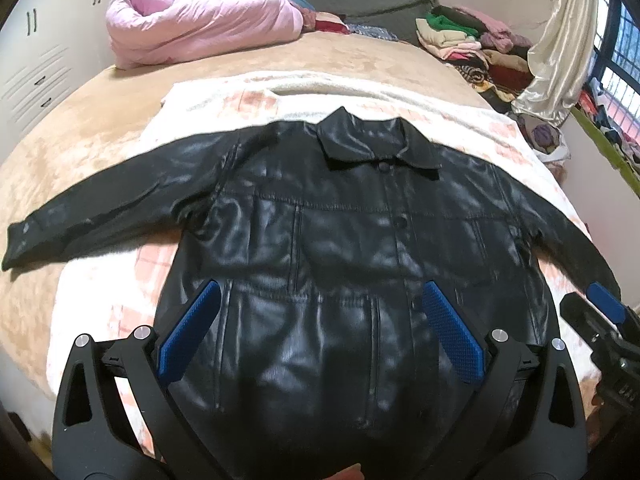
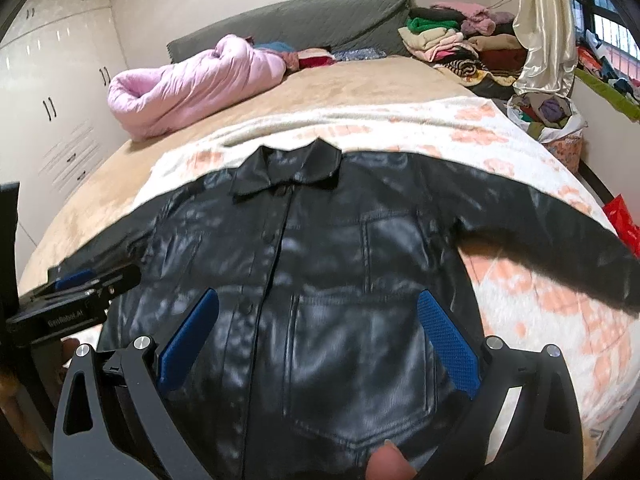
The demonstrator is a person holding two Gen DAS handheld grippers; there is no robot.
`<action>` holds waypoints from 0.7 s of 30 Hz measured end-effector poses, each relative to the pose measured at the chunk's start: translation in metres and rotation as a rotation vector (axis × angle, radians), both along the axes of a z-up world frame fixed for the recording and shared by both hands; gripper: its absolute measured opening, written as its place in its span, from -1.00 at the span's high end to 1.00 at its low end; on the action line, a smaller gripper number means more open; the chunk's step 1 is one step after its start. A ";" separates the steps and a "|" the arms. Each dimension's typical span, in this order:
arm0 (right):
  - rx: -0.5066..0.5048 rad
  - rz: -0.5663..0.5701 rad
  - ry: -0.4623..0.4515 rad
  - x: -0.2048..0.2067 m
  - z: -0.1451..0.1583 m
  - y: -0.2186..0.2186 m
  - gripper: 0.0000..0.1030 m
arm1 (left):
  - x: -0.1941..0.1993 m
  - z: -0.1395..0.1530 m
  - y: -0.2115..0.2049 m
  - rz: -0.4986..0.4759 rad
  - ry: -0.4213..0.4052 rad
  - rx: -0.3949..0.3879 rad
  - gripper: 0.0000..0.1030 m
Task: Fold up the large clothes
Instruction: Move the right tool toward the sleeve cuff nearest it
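The left gripper (image 1: 320, 328) has its jaws spread wide with nothing between the blue pads (image 1: 188, 340), poised over the lower front of the black leather jacket (image 1: 328, 240); whether the pads touch the leather cannot be told. The right gripper (image 2: 318, 334) is likewise wide apart and empty, over the jacket's lower pocket area, and it also shows at 3 o'clock in the left wrist view. A fingertip (image 2: 386, 462) peeks in at 6 o'clock of the right wrist view. The jacket lies flat, front up and buttoned, collar (image 1: 372, 144) toward 12 o'clock, one sleeve (image 1: 100, 208) stretched to 9 o'clock and the other toward 3 o'clock. It rests on a white blanket with pink patches (image 2: 520, 148), spread over a tan bed cover (image 1: 80, 136). Beyond, at 11 o'clock, sits a rolled pink quilt (image 1: 200, 20); at 1 o'clock, a heap of folded clothes (image 1: 472, 40) beside a pale curtain (image 1: 560, 40). White wardrobe doors (image 2: 52, 92) stand at 9 o'clock.
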State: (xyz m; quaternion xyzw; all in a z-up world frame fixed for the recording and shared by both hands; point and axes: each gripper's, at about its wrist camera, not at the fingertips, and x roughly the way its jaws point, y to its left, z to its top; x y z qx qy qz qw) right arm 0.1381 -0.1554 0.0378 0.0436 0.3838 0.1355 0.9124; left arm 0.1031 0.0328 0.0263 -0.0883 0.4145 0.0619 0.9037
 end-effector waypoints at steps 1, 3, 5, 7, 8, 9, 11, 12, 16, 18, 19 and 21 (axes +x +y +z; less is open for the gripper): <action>-0.001 -0.007 -0.008 0.004 0.003 0.000 -0.92 | 0.003 0.002 0.000 0.000 -0.003 0.000 -0.84; -0.001 -0.018 -0.022 0.012 0.010 -0.002 -0.92 | 0.009 0.006 -0.001 0.000 -0.008 0.001 -0.84; 0.008 -0.024 -0.027 0.018 0.014 -0.004 -0.92 | 0.015 0.010 -0.001 -0.001 -0.015 0.000 -0.84; 0.015 -0.033 -0.030 0.027 0.018 -0.006 -0.92 | 0.022 0.014 -0.003 -0.003 -0.025 0.000 -0.84; 0.016 -0.037 -0.031 0.030 0.020 -0.006 -0.92 | 0.026 0.016 -0.003 -0.002 -0.030 0.002 -0.84; 0.018 -0.041 -0.032 0.035 0.022 -0.007 -0.92 | 0.031 0.017 -0.004 0.003 -0.035 0.006 -0.84; 0.017 -0.052 -0.037 0.045 0.025 -0.008 -0.92 | 0.039 0.018 -0.005 0.001 -0.037 0.002 -0.84; 0.017 -0.056 -0.037 0.048 0.025 -0.008 -0.92 | 0.043 0.018 -0.006 0.004 -0.036 0.000 -0.84; 0.025 -0.092 -0.031 0.071 0.024 -0.017 -0.92 | 0.063 0.014 -0.007 0.018 -0.020 -0.003 -0.84; 0.029 -0.108 -0.024 0.081 0.020 -0.022 -0.92 | 0.070 0.010 -0.009 0.024 -0.013 0.001 -0.84; 0.025 -0.118 -0.023 0.087 0.017 -0.024 -0.92 | 0.075 0.008 -0.010 0.028 -0.012 0.001 -0.84; 0.024 -0.133 -0.018 0.097 0.012 -0.029 -0.92 | 0.084 0.004 -0.012 0.022 -0.005 -0.008 -0.84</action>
